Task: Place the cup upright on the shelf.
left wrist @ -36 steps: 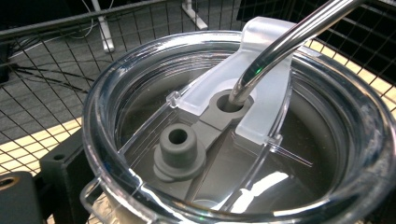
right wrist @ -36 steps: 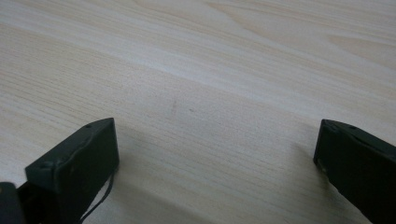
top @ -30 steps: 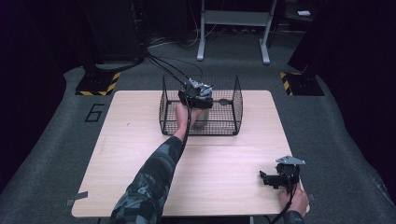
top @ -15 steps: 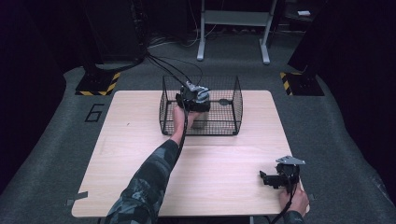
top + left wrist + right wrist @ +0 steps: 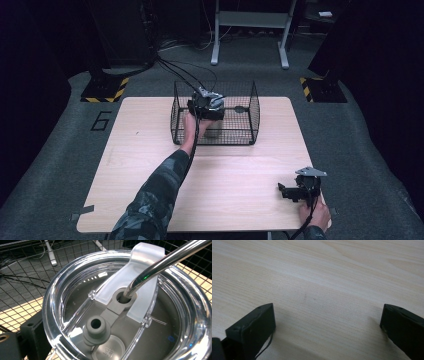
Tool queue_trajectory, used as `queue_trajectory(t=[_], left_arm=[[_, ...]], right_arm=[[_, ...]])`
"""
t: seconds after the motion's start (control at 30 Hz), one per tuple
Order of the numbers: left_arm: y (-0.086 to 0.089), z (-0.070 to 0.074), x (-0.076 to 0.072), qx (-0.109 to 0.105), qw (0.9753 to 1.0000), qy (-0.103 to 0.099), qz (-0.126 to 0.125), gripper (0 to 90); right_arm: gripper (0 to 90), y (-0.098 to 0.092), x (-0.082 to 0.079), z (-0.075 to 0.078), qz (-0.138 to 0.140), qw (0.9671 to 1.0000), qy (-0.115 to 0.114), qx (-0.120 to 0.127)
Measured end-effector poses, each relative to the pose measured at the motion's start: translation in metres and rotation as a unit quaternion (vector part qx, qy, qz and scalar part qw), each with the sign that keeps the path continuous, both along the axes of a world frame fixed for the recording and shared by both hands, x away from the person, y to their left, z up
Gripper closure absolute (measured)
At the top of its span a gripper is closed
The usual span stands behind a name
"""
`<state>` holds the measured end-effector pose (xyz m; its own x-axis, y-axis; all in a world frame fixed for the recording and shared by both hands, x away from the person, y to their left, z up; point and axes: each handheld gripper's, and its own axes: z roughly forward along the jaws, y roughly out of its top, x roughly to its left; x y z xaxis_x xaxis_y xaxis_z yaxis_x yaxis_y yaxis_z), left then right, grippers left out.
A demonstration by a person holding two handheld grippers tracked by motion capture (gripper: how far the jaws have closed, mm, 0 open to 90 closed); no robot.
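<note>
- Right gripper (image 5: 328,322) seen from its own camera, its two black jaws spread wide apart at the lower corners.
- Pale wooden table (image 5: 324,277) with fine grain lies between and beyond them.

A pale wooden table (image 5: 150,165) stands on dark grey carpet (image 5: 60,150) bearing a painted "6" (image 5: 102,120). Far behind, white metal frame legs (image 5: 250,35) rise; yellow-and-black striped bases (image 5: 105,90) sit left and right. Black cables (image 5: 175,65) trail across the floor. Surroundings are dim.
</note>
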<state>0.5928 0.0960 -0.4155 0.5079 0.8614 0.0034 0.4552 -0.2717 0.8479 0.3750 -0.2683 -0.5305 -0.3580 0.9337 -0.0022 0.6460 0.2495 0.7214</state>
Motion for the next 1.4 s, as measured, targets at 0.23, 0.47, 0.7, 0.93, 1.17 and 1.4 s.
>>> queue_trajectory(t=[0.23,0.47,0.7,0.93,1.17,1.4], left_arm=[[0.005,0.006,-0.005,-0.006,0.9998,0.01,-0.013,0.0],[0.014,0.02,-0.019,0.012,0.9998,-0.001,-0.018,0.2],[0.023,0.036,-0.035,0.019,0.9994,0.006,-0.029,0.2],[0.033,0.053,-0.055,0.027,0.9985,0.006,-0.046,0.2],[0.045,0.067,-0.079,0.036,0.9973,0.002,-0.064,0.2],[0.062,0.074,-0.103,0.031,0.997,-0.001,-0.07,0.2]], right_arm=[[0.0,0.0,0.0,0.0,0.001,1.0,-0.001,-0.001],[0.0,0.0,0.0,0.0,0.001,1.0,-0.001,-0.001],[0.0,0.0,0.0,0.0,0.001,1.0,-0.001,-0.001],[0.0,0.0,0.0,0.0,0.002,1.0,-0.001,-0.002],[0.0,-0.001,0.0,0.0,0.003,1.0,0.0,-0.003],[0.0,-0.001,0.0,0.0,0.003,1.0,-0.001,-0.004]])
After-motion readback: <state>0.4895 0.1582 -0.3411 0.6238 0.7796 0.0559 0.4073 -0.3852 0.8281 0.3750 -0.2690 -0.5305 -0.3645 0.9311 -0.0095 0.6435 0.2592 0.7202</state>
